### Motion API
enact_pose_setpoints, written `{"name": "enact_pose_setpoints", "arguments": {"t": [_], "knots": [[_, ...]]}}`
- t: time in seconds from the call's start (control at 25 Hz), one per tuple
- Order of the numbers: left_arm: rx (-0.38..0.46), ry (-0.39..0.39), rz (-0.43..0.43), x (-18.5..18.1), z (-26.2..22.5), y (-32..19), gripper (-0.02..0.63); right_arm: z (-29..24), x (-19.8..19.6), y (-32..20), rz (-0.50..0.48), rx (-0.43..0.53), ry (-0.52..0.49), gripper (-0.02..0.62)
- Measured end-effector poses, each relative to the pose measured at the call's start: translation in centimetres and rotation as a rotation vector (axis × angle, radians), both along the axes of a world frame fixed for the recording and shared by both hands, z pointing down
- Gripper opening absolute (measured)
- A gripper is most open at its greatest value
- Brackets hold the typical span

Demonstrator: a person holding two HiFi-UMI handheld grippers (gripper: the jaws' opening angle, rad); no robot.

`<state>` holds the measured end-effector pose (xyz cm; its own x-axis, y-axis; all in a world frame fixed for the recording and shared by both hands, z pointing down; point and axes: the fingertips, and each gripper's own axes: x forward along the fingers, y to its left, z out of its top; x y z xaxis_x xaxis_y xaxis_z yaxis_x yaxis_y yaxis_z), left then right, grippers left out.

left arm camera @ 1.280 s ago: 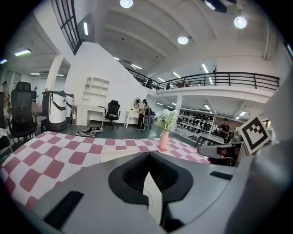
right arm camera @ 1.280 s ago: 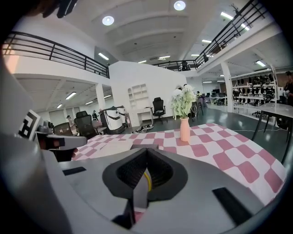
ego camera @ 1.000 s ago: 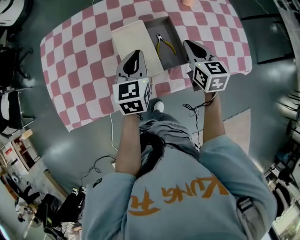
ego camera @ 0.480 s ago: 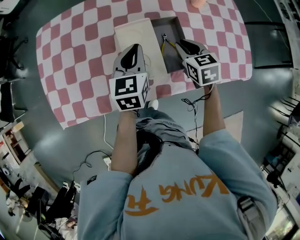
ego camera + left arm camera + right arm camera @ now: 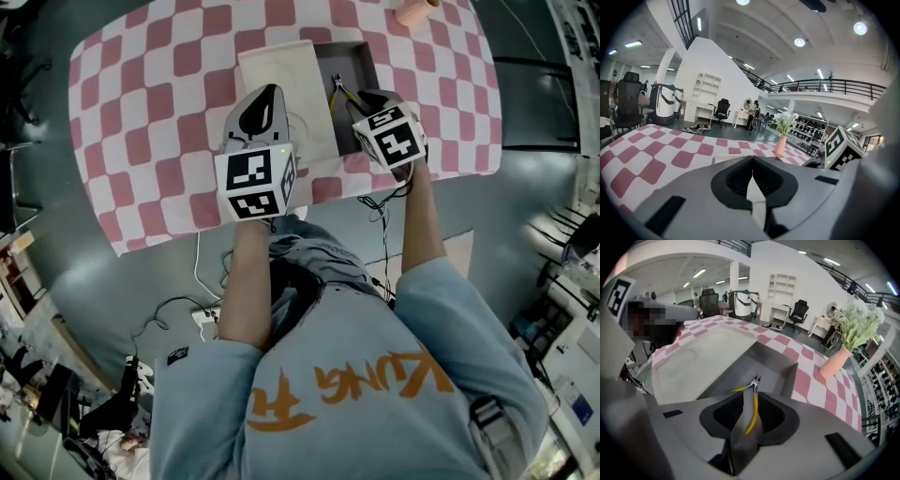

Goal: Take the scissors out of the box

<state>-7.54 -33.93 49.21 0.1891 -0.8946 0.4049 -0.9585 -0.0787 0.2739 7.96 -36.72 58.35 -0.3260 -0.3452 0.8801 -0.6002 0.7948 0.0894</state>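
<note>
Yellow-handled scissors (image 5: 752, 405) lie on the grey box (image 5: 785, 363) floor, just ahead of my right claw (image 5: 364, 98). They sit framed between its jaws, which are opening and pinch nothing. I'd descend squarely, straddle both handles near the pivot, then close. My left claw (image 5: 752, 161) is pressed together, empty, alongside.

The box (image 5: 349, 62) is open on top, and its walls fence all sides. The lid (image 5: 286, 89) lies just left of it; the vase (image 5: 412, 11) stands far right, well apart.
</note>
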Motion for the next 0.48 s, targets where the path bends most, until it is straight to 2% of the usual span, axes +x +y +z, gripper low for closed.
{"name": "enact_pose_setpoints", "arguments": {"t": [0.48], "knots": [[-0.007, 0.008, -0.017, -1.3, 0.4, -0.7, 0.02, 3.0, 0.0, 0.1, -0.037, -0.077, 0.201, 0.1]]}}
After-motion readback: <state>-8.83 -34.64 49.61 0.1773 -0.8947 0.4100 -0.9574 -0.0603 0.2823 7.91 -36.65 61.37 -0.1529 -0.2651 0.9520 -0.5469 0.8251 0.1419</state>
